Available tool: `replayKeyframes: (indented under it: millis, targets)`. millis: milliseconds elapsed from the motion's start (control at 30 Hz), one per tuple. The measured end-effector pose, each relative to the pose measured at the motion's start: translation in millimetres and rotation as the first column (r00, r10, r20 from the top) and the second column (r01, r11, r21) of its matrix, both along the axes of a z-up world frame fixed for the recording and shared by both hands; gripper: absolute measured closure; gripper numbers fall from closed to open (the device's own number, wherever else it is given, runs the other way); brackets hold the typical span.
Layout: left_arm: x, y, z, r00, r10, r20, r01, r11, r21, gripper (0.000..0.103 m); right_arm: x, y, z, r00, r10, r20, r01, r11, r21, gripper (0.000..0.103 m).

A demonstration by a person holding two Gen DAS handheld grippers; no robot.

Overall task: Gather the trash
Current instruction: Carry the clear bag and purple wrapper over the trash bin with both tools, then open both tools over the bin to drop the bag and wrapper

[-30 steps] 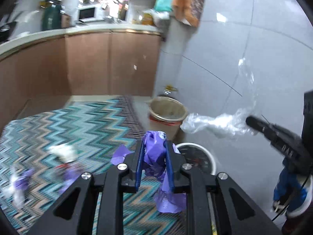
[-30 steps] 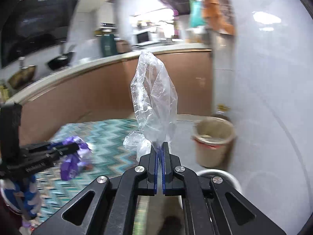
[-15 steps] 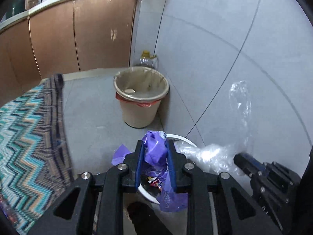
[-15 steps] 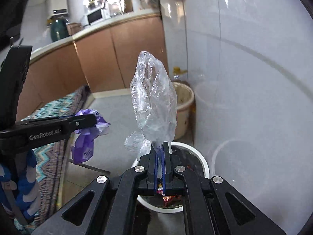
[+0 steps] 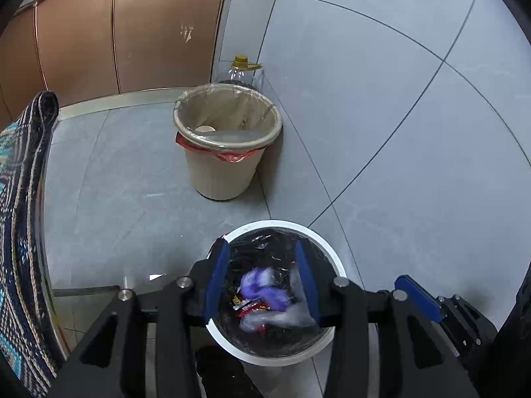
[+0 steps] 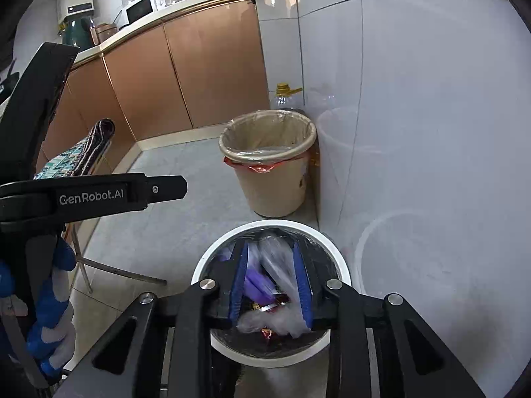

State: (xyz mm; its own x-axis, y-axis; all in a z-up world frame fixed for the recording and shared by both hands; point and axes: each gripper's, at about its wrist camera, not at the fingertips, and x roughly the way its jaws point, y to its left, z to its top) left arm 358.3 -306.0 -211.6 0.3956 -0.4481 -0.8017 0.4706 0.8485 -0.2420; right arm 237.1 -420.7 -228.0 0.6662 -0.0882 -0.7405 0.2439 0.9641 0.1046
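Note:
A white-rimmed bin point(image 5: 327, 248) with a black liner stands on the floor by the wall, also in the right wrist view point(image 6: 212, 252). My left gripper point(image 5: 262, 267) is open above it; the purple wrapper point(image 5: 262, 290) lies blurred inside the bin on other wrappers. My right gripper point(image 6: 270, 267) is open over the same bin. The clear plastic bag point(image 6: 278, 318) is blurred between its fingers, in the bin; it also shows in the left wrist view point(image 5: 285, 318). The left gripper point(image 6: 99, 192) also appears at the left of the right wrist view.
A beige bin point(image 5: 225, 152) with a clear liner stands further along the wall, a yellow-capped bottle point(image 5: 240, 71) behind it. Brown cabinets point(image 5: 116, 33) run along the back. A zigzag cloth point(image 5: 20, 199) covers a table at left. The tiled wall point(image 6: 431, 132) is at right.
Both grippers have moved over the white-rimmed bin and opened. The purple wrapper and the clear bag have dropped from the fingers into the bin.

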Motion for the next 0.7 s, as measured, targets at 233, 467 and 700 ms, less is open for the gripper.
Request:
replayKeyframes:
  millis: [233, 467, 700]
  targets:
    - [-17, 18, 30, 0.998, 0.015, 0.063, -0.013, 1.0, -0.026, 0.063, -11, 10, 16, 1.0, -0.003, 0.027, 0.003, 1.0, 0.001, 0.066]
    - [-51, 47, 73, 0.982, 0.046, 0.186, -0.041, 0.999, -0.035, 0.062, -33, 30, 49, 0.997, 0.014, 0.076, -0.013, 1.0, -0.002, 0.06]
    - [-92, 80, 107, 0.952, 0.08, 0.297, -0.079, 0.997, -0.014, 0.062, -59, 52, 82, 0.993, 0.039, 0.111, -0.037, 0.999, -0.023, 0.059]
